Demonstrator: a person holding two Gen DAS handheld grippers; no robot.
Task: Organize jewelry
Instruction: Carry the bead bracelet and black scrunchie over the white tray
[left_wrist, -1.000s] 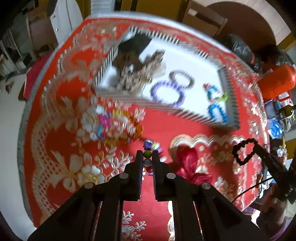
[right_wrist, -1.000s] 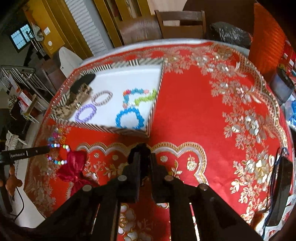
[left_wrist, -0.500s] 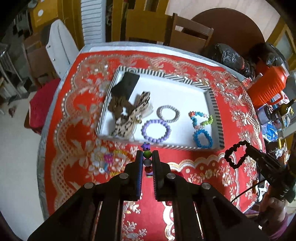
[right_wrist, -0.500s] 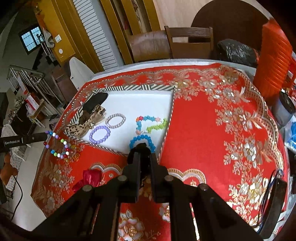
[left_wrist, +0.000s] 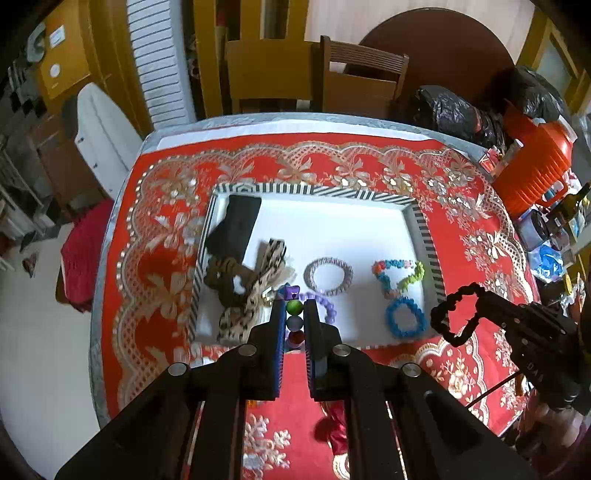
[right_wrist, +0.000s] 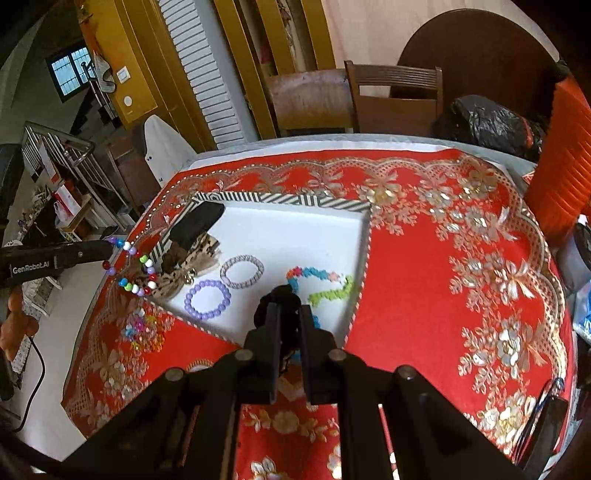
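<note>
Now both hand-held grippers have risen off the desk toward the striped tray (left_wrist: 421, 221), the left hand-held gripper (left_wrist: 294, 321) clamped on a multicolored bead bracelet (right_wrist: 135, 271), the right hand-held gripper (right_wrist: 286, 317) pinching a black bead bracelet (left_wrist: 456, 314), likely about to drop both in.

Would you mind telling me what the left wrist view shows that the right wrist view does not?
Only the left wrist view shows the black bracelet hanging as an open loop from the right claw, and the red bow on the cloth. Only the right wrist view shows the multicoloured bracelet dangling whole from the left claw. Both show the striped tray holding the purple bracelet and the silver bracelet.
</note>
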